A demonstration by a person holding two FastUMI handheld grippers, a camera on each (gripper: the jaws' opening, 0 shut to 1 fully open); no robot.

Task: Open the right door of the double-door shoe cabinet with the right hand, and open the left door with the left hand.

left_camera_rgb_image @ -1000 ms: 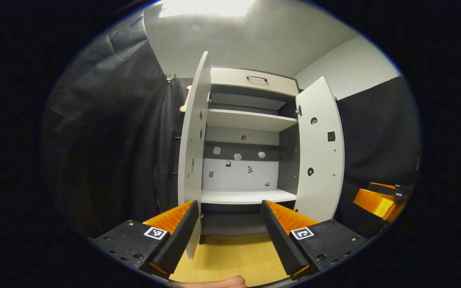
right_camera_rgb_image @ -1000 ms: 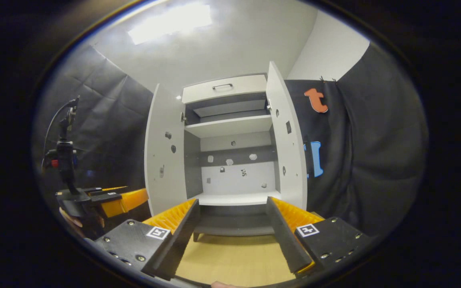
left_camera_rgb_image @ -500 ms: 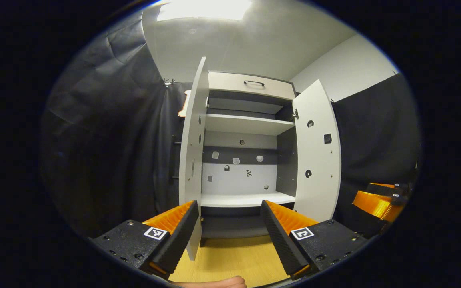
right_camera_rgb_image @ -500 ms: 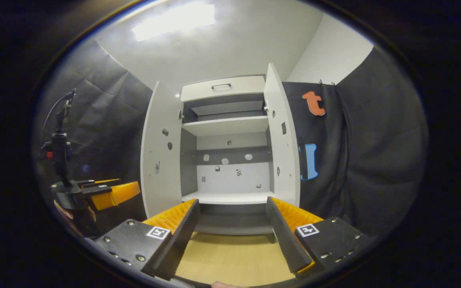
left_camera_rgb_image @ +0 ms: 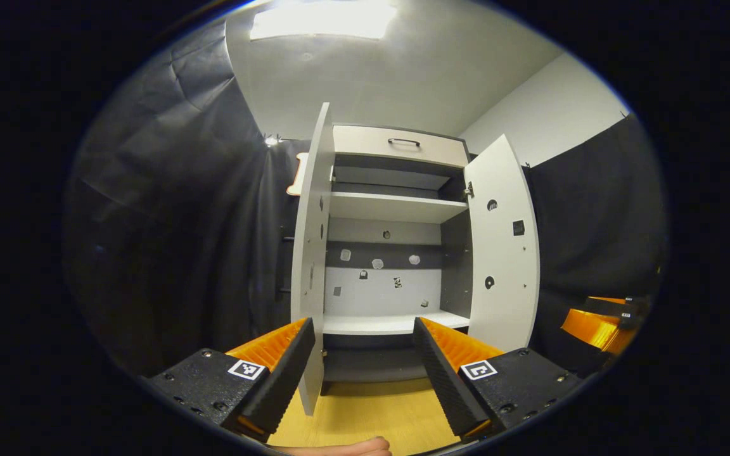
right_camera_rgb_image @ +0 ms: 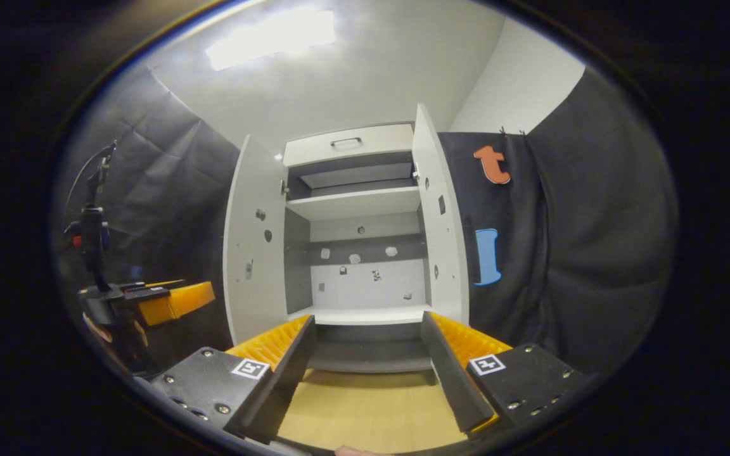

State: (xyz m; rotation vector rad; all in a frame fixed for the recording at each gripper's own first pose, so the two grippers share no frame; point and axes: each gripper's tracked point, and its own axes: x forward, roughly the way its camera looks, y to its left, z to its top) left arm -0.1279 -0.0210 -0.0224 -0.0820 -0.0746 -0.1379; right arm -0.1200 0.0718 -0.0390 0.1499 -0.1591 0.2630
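The pale double-door shoe cabinet point(left_camera_rgb_image: 390, 209) stands ahead with both doors swung wide and its shelves bare. In the left gripper view its left door point(left_camera_rgb_image: 311, 253) stands edge-on just beyond my left gripper point(left_camera_rgb_image: 365, 361), which is open and holds nothing. The right door point(left_camera_rgb_image: 503, 247) hangs open farther right, and the right gripper point(left_camera_rgb_image: 599, 320) shows low at the far right. In the right gripper view the left door point(right_camera_rgb_image: 254, 247) and right door point(right_camera_rgb_image: 442, 228) flank the open cabinet point(right_camera_rgb_image: 355, 202). My right gripper point(right_camera_rgb_image: 368, 361) is open and empty, apart from both doors. The left gripper point(right_camera_rgb_image: 162, 301) sits low left.
A shut drawer with a dark handle point(left_camera_rgb_image: 403, 142) tops the cabinet. Light wooden floor point(left_camera_rgb_image: 371, 415) lies in front of it. Black cloth walls close in on both sides. A camera stand point(right_camera_rgb_image: 91, 234) rises at the left. A bit of a hand point(left_camera_rgb_image: 339, 446) shows at the bottom edge.
Both grippers have drifted back a little, so the cabinet looks slightly smaller and shifted in each view. Both doors stay wide open and both grippers stay open.
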